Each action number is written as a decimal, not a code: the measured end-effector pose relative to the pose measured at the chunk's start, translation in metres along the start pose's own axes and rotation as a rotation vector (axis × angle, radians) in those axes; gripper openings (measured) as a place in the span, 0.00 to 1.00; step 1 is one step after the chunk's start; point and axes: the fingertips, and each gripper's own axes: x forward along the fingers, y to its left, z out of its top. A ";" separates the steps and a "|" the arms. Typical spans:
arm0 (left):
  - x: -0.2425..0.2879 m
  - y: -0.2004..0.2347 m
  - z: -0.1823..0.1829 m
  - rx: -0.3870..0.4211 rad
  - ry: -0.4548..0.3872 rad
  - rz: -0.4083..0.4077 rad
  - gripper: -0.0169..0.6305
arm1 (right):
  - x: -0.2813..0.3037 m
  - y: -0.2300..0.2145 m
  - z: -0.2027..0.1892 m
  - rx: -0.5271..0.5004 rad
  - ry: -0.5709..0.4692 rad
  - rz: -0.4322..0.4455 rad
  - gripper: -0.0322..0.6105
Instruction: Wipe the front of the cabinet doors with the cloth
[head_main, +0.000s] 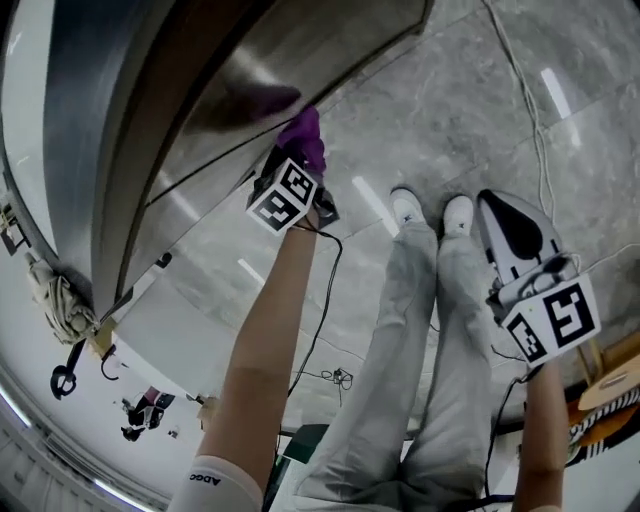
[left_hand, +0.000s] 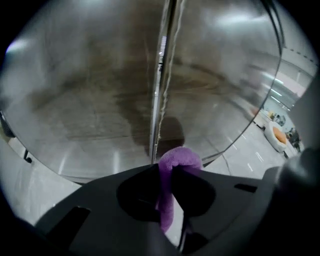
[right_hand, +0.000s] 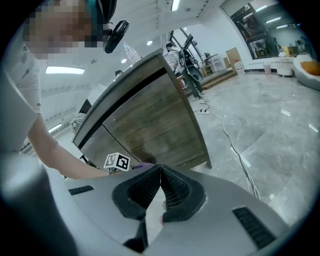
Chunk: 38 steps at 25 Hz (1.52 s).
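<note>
- Cabinet doors (left_hand: 95, 100): two wood-grain fronts that meet at an upright seam (left_hand: 161, 75). A darker patch spreads around the seam low down.
- Floor (head_main: 450, 110): grey marbled tile, with a thin cable (head_main: 520, 90) trailing across it.
- Right gripper (right_hand: 160, 172): held well away from the doors, jaws closed together with nothing between them. Its cube carries square black-and-white markers.
- Left gripper (left_hand: 172, 172): jaws clamped on the cloth, pointed at the seam.
- Cloth (left_hand: 180, 159): purple, bunched, at the door front by the seam, near the lower edge.
- Sleeve band (head_main: 205, 482): white with short dark lettering, not surely legible.
</note>
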 end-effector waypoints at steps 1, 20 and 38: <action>-0.014 -0.007 0.004 0.032 -0.022 -0.029 0.10 | 0.001 0.009 0.002 -0.006 0.008 0.016 0.09; -0.278 -0.022 0.129 -0.076 -0.537 -0.034 0.10 | -0.016 0.129 0.065 -0.157 0.036 0.257 0.09; -0.272 0.061 0.178 -0.180 -0.676 -0.092 0.10 | 0.050 0.221 0.011 -0.226 0.132 0.264 0.09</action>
